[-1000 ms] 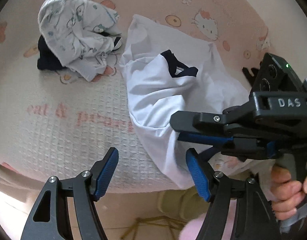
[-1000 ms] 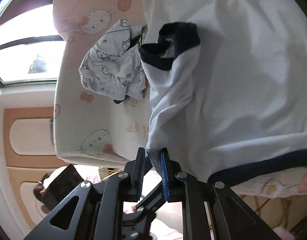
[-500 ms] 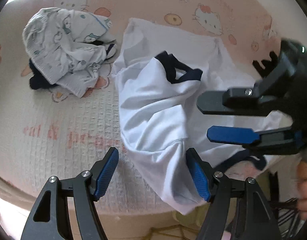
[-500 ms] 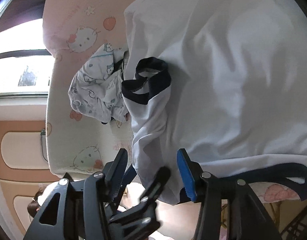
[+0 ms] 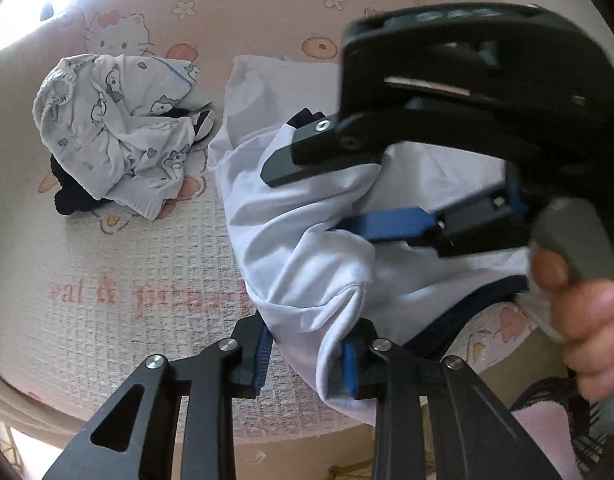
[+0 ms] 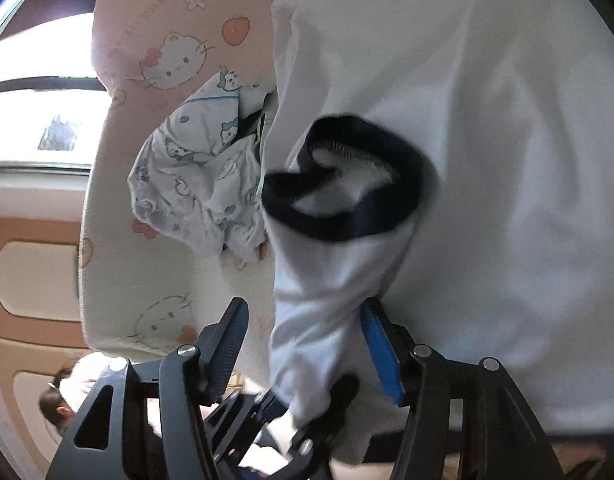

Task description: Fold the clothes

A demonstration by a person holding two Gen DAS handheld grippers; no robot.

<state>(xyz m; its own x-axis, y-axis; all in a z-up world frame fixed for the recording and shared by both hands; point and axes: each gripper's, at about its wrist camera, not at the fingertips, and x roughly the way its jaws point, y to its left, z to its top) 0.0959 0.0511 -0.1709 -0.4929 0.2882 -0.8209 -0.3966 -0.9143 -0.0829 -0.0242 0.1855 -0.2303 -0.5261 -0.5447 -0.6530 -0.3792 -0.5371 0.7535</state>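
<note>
At the bed's near edge [image 5: 107, 368] the white shirt [image 5: 307, 240] overhangs, its corner between the closing left gripper [image 5: 307, 360], while the right gripper [image 6: 303, 344], opening around a sleeve fold, sits farther in.

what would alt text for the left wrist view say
The left claw is closing around a bunched fold of a white shirt with navy trim on a pink cartoon-print bedcover. The right claw hovers open over the shirt; crumpled printed clothing lies behind.
</note>
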